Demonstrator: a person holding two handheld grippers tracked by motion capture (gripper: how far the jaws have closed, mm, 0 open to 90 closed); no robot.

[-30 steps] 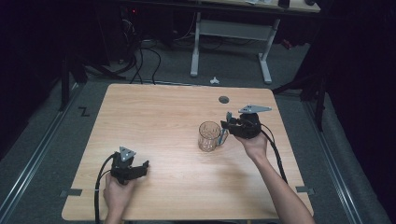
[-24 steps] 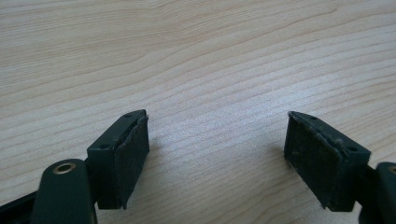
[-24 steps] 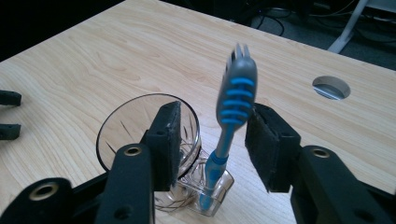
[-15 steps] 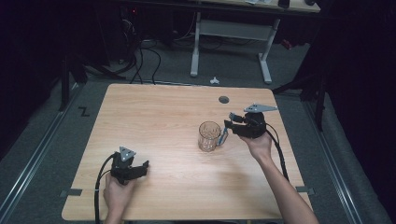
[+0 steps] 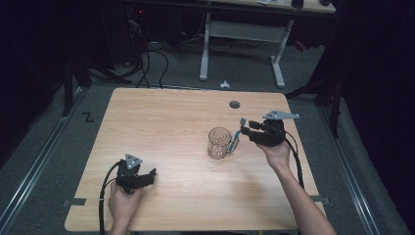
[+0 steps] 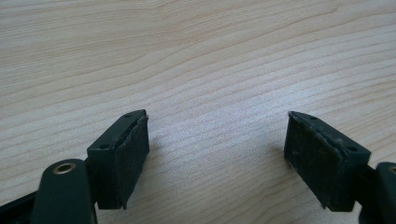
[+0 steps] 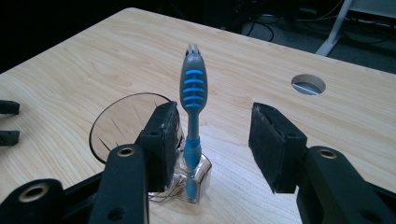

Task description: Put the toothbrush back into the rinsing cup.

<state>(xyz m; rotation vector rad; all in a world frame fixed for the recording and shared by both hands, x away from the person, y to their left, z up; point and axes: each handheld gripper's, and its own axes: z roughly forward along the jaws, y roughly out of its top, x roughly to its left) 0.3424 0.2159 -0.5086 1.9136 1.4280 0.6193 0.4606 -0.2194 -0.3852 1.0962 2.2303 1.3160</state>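
Note:
A clear glass mug (image 5: 219, 143) stands right of the table's middle. A blue and grey toothbrush (image 7: 192, 93) stands upright with its lower end stuck through the mug's handle (image 7: 198, 179). My right gripper (image 7: 214, 119) is just right of the mug (image 7: 100, 135), level with it. Its jaws have just been opening and now stand open, with the toothbrush between them, close by the left pad and apart from the right one. My left gripper (image 6: 217, 128) rests low over bare wood near the front left, open with nothing between its pads. In the high view it (image 5: 150, 174) lies in the person's hand.
A round cable hole (image 5: 234, 104) sits in the wooden table (image 5: 161, 122) behind the mug, also seen as the hole (image 7: 308, 84) past the right jaw. Beyond the far edge are a white desk frame (image 5: 205, 49) and floor cables.
The right gripper has drawn back slightly to the right from the mug, and the toothbrush stays standing at the handle. The left hand has not moved.

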